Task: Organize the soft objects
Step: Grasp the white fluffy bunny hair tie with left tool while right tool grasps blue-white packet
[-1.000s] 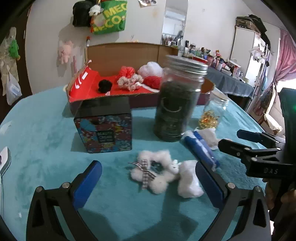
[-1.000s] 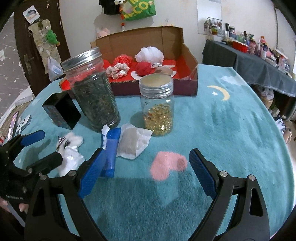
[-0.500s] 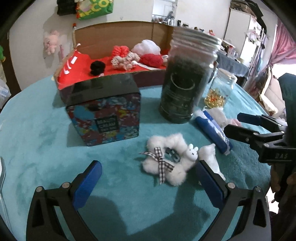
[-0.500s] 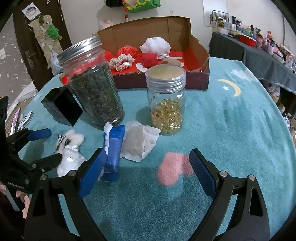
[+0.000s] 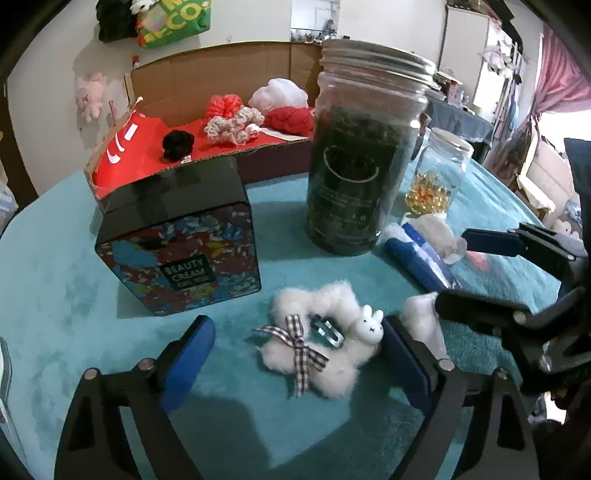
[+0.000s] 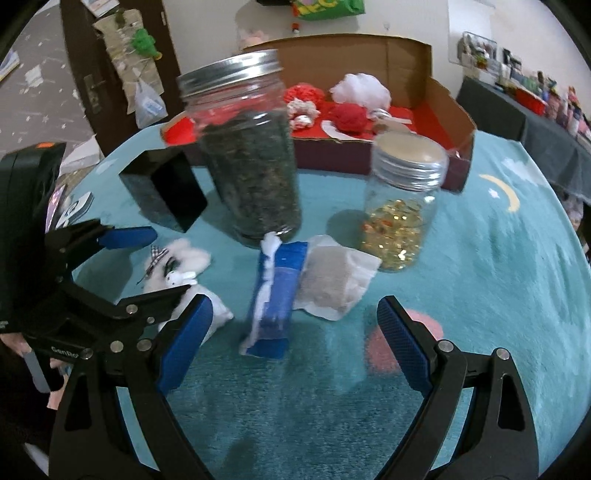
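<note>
The words on the box (image 5: 184, 273) are seen only in the left view; the moon on the blue cloth (image 6: 502, 192) only in the right. The fluffy white scrunchie (image 5: 321, 350) is now framed low by the left claw (image 5: 297, 356), closing. The right claw (image 6: 293, 341) is closing around nothing

White walls (image 5: 258, 26), pink curtain (image 5: 561, 85), dark door (image 6: 96, 74).

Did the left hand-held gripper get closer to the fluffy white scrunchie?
Yes. The left hand-held gripper has come forward and down: the fluffy white scrunchie now sits between its closing fingers, and the beauty cream box looms nearer.
</note>
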A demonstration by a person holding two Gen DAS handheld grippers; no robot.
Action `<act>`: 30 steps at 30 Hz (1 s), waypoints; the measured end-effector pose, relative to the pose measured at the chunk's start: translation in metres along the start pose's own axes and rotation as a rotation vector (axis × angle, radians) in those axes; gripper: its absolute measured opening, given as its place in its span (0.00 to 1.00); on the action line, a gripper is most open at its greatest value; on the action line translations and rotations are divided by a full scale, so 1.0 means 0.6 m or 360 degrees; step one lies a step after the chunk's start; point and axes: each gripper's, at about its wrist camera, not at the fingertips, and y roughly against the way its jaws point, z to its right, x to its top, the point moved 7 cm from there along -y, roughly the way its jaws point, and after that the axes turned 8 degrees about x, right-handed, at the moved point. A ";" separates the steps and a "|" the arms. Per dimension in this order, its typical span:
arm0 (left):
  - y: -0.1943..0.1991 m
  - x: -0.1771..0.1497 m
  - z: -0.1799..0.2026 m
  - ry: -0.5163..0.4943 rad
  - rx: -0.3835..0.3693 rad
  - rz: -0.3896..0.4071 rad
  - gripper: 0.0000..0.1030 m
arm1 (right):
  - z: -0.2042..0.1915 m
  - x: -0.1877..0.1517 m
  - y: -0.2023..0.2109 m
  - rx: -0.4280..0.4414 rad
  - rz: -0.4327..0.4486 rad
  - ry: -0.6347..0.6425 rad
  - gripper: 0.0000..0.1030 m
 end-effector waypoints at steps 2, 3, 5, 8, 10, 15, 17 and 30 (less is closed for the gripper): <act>0.001 -0.001 -0.002 -0.0005 -0.0004 0.0004 0.86 | -0.005 -0.001 -0.002 0.0009 -0.0002 0.0017 0.75; 0.002 -0.001 -0.003 -0.0006 -0.0008 0.0005 0.85 | -0.005 0.000 -0.003 0.0009 0.0000 0.0024 0.72; 0.003 -0.002 -0.004 -0.0007 -0.0013 0.0007 0.82 | -0.005 0.002 -0.004 0.0007 0.0007 0.0033 0.63; 0.003 -0.002 -0.002 -0.0014 -0.0021 0.0014 0.80 | -0.001 0.003 -0.004 0.0019 0.0006 0.0020 0.50; 0.003 -0.001 -0.001 -0.0014 -0.0024 0.0017 0.80 | -0.002 0.004 -0.002 0.0030 0.0016 0.0026 0.47; 0.006 -0.002 -0.001 -0.0001 -0.0030 0.0022 0.80 | -0.010 0.012 0.012 0.0018 0.0066 0.0060 0.47; 0.005 -0.002 -0.001 -0.0002 -0.0028 0.0023 0.80 | -0.017 0.016 0.018 0.0041 0.0083 0.0084 0.47; 0.015 -0.003 0.008 -0.0004 -0.0085 0.0060 0.57 | -0.012 0.005 -0.026 -0.0027 -0.0059 0.0132 0.30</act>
